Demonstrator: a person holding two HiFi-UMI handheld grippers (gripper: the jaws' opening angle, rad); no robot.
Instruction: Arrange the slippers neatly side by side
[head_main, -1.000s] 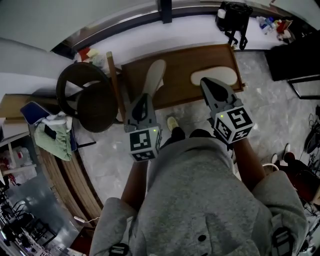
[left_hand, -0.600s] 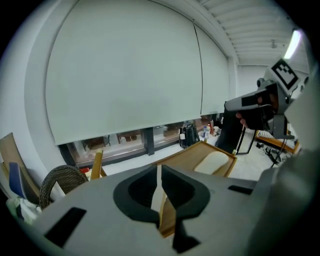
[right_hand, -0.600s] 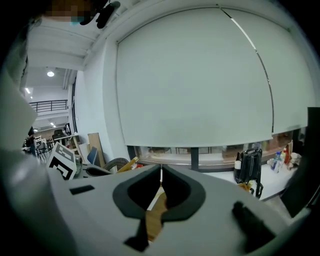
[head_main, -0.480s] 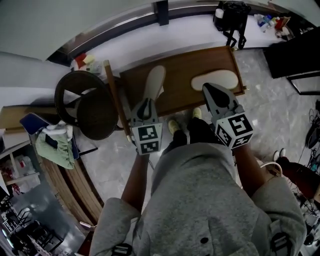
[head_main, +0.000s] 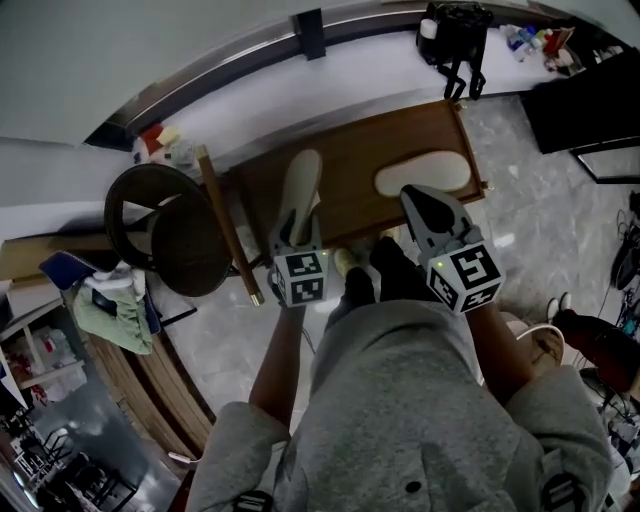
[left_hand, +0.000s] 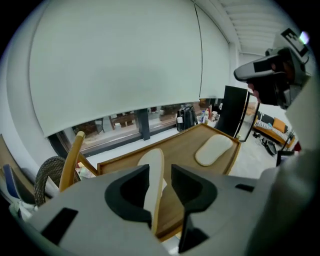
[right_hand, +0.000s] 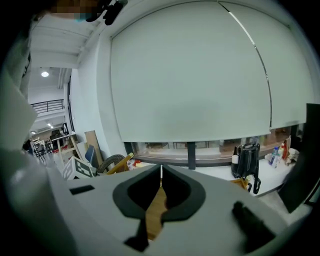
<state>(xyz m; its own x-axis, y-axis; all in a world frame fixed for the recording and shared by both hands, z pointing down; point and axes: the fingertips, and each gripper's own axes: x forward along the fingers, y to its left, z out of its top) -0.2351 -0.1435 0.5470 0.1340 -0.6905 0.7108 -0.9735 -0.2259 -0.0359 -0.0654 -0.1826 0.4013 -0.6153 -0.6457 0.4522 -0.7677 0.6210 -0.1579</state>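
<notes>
On the table (head_main: 365, 140), 2 pale slippers lie well apart. The left slipper (head_main: 300, 185) sits toward the table's left end, pointing away from the person and seemingly tipped on its long edge. The right slipper (head_main: 423, 172) lies flat and crosswise toward the table's right end. The left hand-held gripper (left_hand: 161, 175) has just been opening its jaws. They stand spread with the left slipper's near end between them, pads off it. The right hand-held gripper (head_main: 414, 195) is pressed together on nothing, over the table's front edge near the right slipper. The left slipper looks just released; next, the right slipper likely needs grasping, turning parallel and setting beside it.
</notes>
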